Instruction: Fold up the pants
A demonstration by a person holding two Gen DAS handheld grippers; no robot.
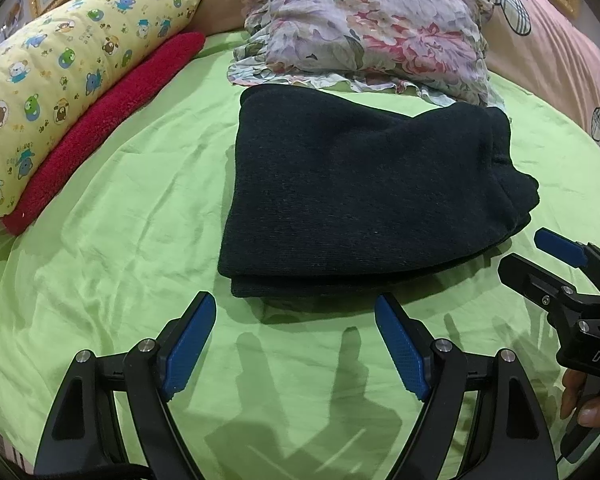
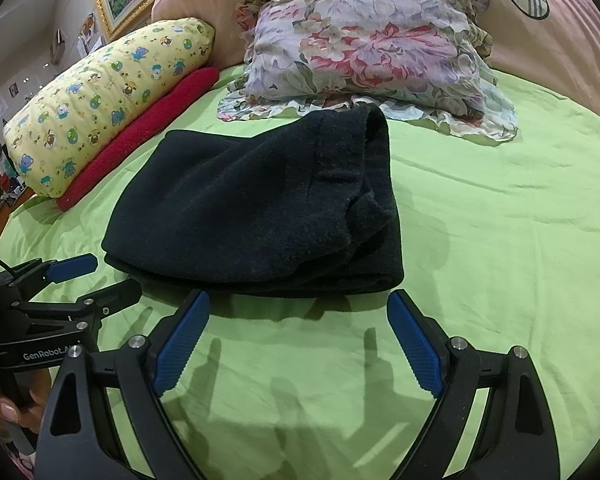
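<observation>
The dark navy pants (image 1: 360, 192) lie folded in a thick, compact stack on the green bedsheet (image 1: 120, 240); they also show in the right wrist view (image 2: 260, 208). My left gripper (image 1: 296, 312) is open and empty, just in front of the stack's near edge. My right gripper (image 2: 298, 312) is open and empty, also just in front of the stack. The right gripper shows at the right edge of the left wrist view (image 1: 540, 256), the left gripper at the left edge of the right wrist view (image 2: 96, 276).
A floral pillow (image 1: 372, 36) lies right behind the pants. A yellow cartoon bolster (image 1: 60, 76) and a red towel roll (image 1: 108, 128) lie at the far left. A pink quilt (image 1: 552, 48) runs along the back. Green sheet (image 2: 500, 220) spreads right of the pants.
</observation>
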